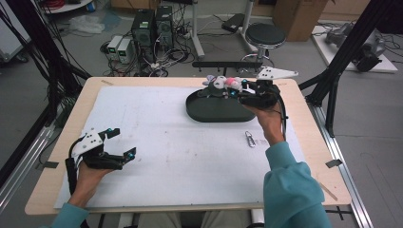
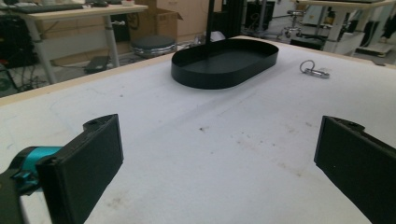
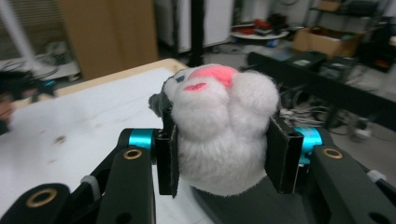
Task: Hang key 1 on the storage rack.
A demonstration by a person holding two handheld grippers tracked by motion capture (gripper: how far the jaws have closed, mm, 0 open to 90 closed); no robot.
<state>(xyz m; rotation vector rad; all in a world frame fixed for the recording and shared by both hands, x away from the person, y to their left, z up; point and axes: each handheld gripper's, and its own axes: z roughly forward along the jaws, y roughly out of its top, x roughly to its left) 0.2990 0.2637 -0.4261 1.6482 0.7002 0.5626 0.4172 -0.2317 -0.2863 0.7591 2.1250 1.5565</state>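
Note:
A white and pink plush toy (image 3: 222,135) is squeezed between the two jaws of my right gripper (image 3: 224,156). In the high view that right gripper (image 1: 231,89) holds the plush toy (image 1: 224,83) in the air over the far side of a black oval tray (image 1: 209,111). My left gripper (image 1: 122,142) rests open near the front left of the white mat, with nothing between its jaws. From the left gripper view the tray (image 2: 224,70) lies ahead, and a metal clip (image 2: 314,70) lies to its right.
The metal clip (image 1: 250,138) lies on the white mat (image 1: 180,152) close to the right forearm. Past the table's far edge stand a black stool (image 1: 265,34), computer towers (image 1: 151,26) and loose cables. Black frame posts rise on both sides.

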